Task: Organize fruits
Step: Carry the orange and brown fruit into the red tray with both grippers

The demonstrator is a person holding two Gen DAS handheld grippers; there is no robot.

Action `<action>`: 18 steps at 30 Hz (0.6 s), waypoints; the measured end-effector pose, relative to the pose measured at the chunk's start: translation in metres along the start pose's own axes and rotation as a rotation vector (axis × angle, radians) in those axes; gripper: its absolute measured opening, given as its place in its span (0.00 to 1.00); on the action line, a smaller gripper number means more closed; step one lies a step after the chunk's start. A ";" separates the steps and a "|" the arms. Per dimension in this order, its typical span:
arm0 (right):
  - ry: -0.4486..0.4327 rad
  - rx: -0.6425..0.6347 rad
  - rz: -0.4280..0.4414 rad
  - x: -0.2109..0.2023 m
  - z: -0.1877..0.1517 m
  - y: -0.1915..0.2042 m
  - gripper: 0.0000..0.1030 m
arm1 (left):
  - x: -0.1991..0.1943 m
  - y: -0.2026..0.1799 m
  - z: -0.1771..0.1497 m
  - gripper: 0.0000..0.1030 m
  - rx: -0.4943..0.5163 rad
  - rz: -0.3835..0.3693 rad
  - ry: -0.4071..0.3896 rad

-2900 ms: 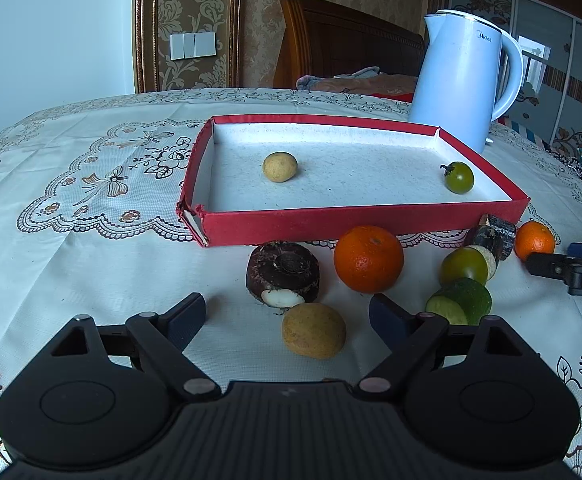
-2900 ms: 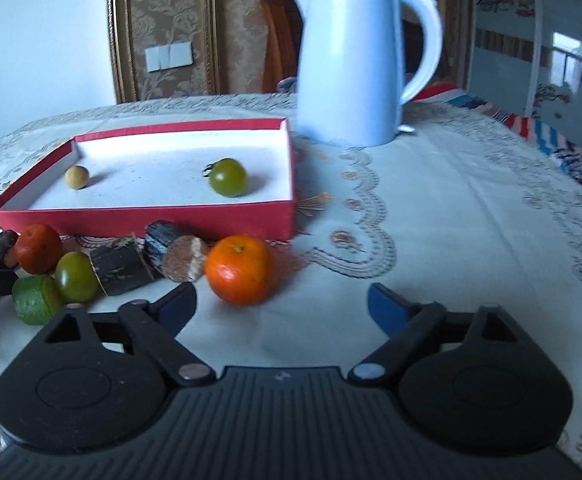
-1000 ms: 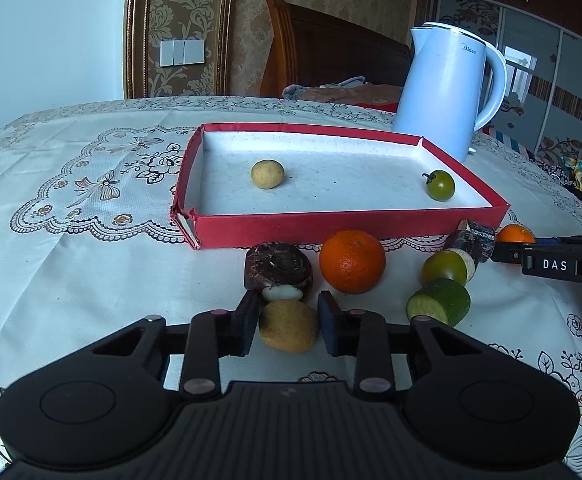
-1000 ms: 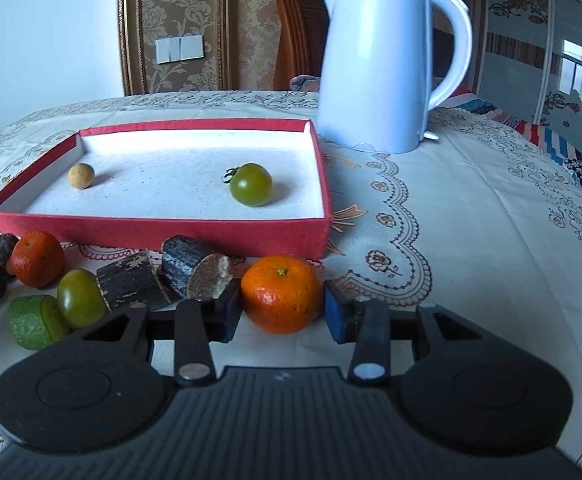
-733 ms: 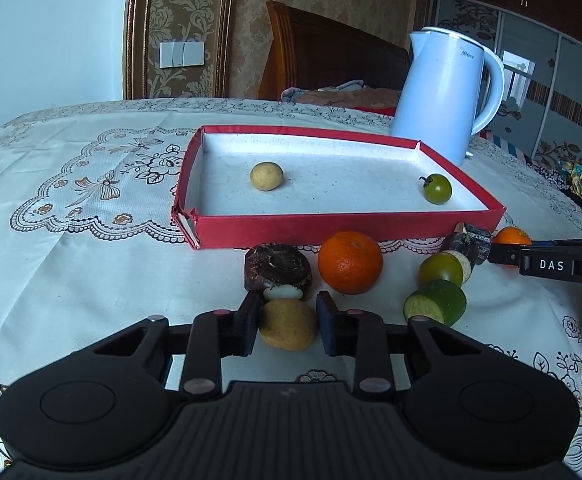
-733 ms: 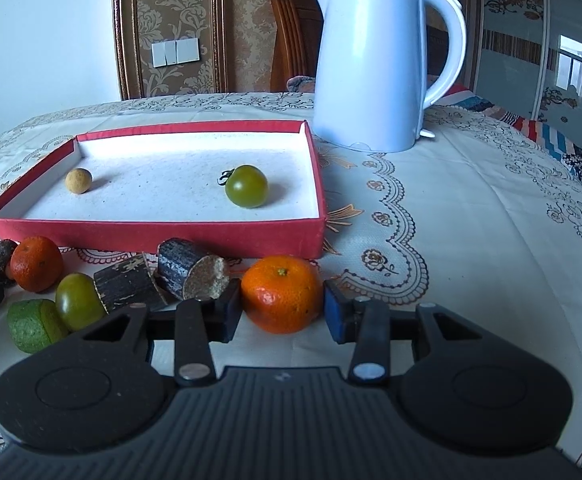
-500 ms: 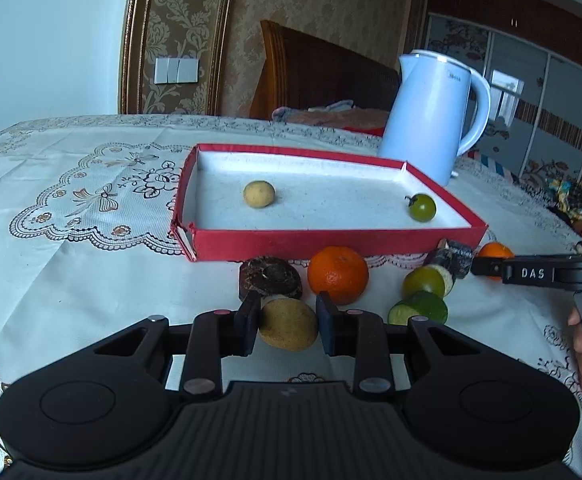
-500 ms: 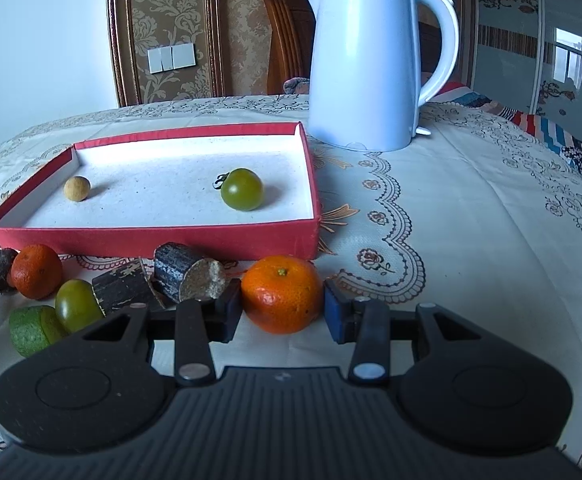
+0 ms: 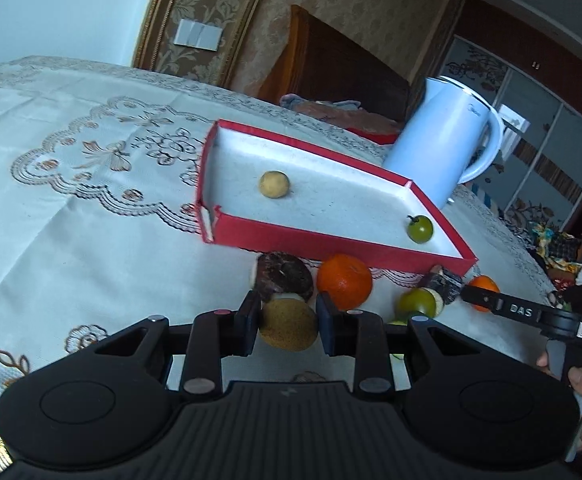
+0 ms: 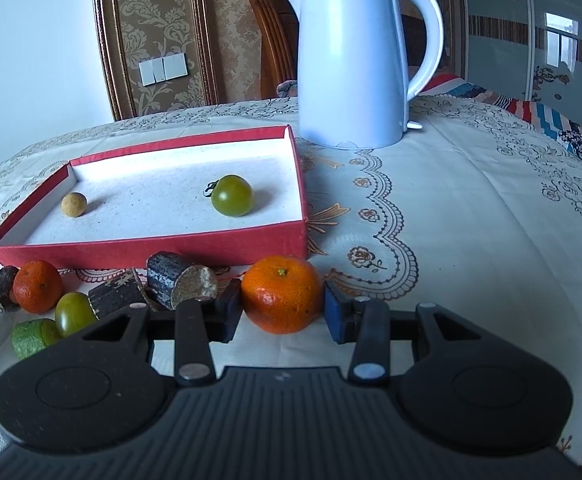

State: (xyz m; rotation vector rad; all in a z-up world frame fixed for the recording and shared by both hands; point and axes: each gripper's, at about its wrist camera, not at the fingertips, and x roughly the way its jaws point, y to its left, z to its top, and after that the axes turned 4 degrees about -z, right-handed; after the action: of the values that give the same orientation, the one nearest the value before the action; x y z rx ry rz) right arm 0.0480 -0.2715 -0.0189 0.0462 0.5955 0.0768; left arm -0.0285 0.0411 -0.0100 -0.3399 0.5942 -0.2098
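My left gripper (image 9: 289,326) is shut on a tan round fruit (image 9: 289,328) and holds it above the tablecloth, in front of the red tray (image 9: 331,244). My right gripper (image 10: 283,308) is shut on a small orange (image 10: 283,294) near the tray's (image 10: 151,246) front right corner. The tray holds a tan fruit (image 9: 275,184) and a green tomato (image 9: 419,229); both show in the right wrist view, tan fruit (image 10: 74,204) and tomato (image 10: 232,195). Loose in front of the tray lie a dark brown fruit (image 9: 285,272), another orange (image 9: 345,280) and a green tomato (image 9: 415,302).
A pale blue kettle (image 10: 351,60) stands behind the tray's right corner. Dark cut log pieces (image 10: 179,280), a green slice (image 10: 31,336), a green tomato (image 10: 73,312) and an orange (image 10: 37,286) lie left of my right gripper. The right gripper's arm (image 9: 523,312) shows in the left wrist view.
Both grippers went from open to shut on their fruits. The left gripper has since lifted and tilted with the tan fruit. The right gripper has risen slightly with the orange.
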 end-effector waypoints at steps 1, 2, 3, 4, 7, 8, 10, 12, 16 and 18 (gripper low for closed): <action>-0.003 0.006 -0.002 -0.001 0.000 -0.001 0.39 | -0.001 -0.002 0.002 0.29 0.009 0.018 -0.001; -0.007 0.013 -0.003 -0.001 0.000 -0.002 0.39 | -0.001 -0.003 0.004 0.29 0.017 0.029 -0.004; -0.012 0.020 -0.004 -0.002 0.000 -0.004 0.39 | -0.002 -0.006 0.007 0.29 0.024 0.033 -0.010; -0.020 0.025 -0.006 -0.003 0.000 -0.005 0.39 | -0.003 -0.009 0.010 0.29 0.030 0.033 -0.016; -0.049 0.030 -0.021 -0.008 -0.001 -0.004 0.39 | -0.003 -0.020 0.022 0.29 0.065 0.047 -0.029; -0.054 0.026 -0.027 -0.009 0.000 -0.003 0.39 | -0.001 -0.024 0.026 0.29 0.081 0.055 -0.030; -0.060 0.012 -0.032 -0.011 0.002 -0.001 0.39 | 0.004 -0.031 0.034 0.29 0.103 0.056 -0.037; -0.069 0.007 -0.032 -0.012 0.005 0.002 0.39 | 0.011 -0.036 0.041 0.29 0.121 0.068 -0.045; -0.087 0.000 -0.023 -0.011 0.021 0.010 0.39 | 0.032 -0.042 0.054 0.29 0.145 0.126 -0.060; -0.093 -0.008 -0.018 -0.008 0.030 0.016 0.39 | 0.044 -0.042 0.062 0.29 0.148 0.145 -0.055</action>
State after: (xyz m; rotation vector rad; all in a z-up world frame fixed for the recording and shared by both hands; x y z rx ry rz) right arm 0.0574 -0.2570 0.0119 0.0366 0.5026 0.0591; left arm 0.0385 0.0054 0.0311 -0.1583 0.5427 -0.1041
